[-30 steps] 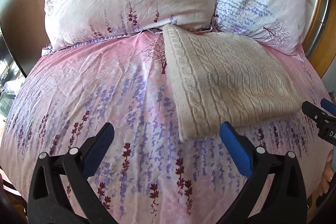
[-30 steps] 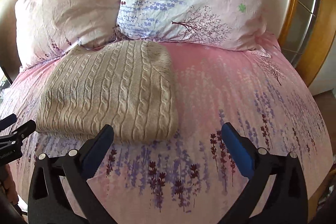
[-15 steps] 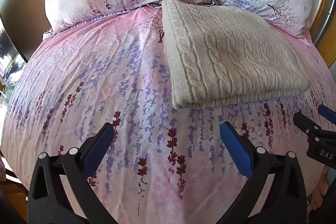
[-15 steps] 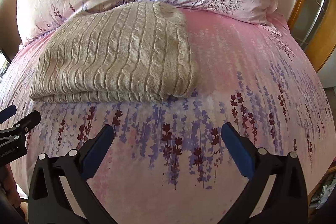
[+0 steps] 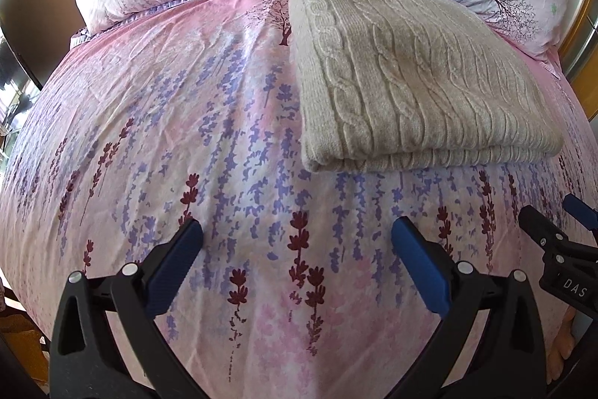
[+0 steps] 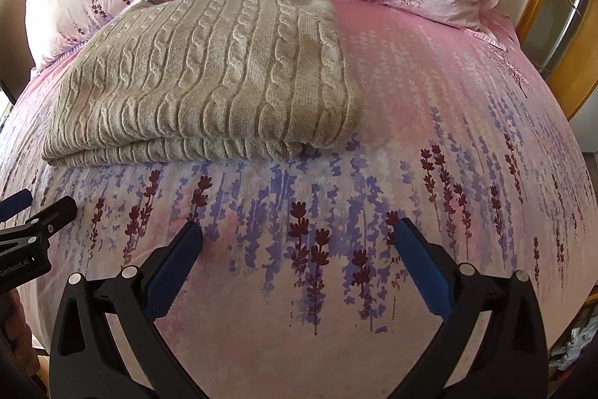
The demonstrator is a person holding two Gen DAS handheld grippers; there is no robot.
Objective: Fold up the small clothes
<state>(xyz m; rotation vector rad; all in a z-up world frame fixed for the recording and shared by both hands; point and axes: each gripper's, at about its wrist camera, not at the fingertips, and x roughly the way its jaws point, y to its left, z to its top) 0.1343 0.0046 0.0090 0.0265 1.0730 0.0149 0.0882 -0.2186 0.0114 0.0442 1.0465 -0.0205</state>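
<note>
Now my left gripper [image 5: 297,234] and right gripper [image 6: 299,234] gape wide, short of the folded cable-knit sweater [image 6: 209,73] on the floral duvet [image 5: 168,122].

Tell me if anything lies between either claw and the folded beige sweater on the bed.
Nothing visible does. Only bare floral bedspread lies between the open left claw and the sweater, and likewise ahead of the open right claw. Both claws are empty.
</note>
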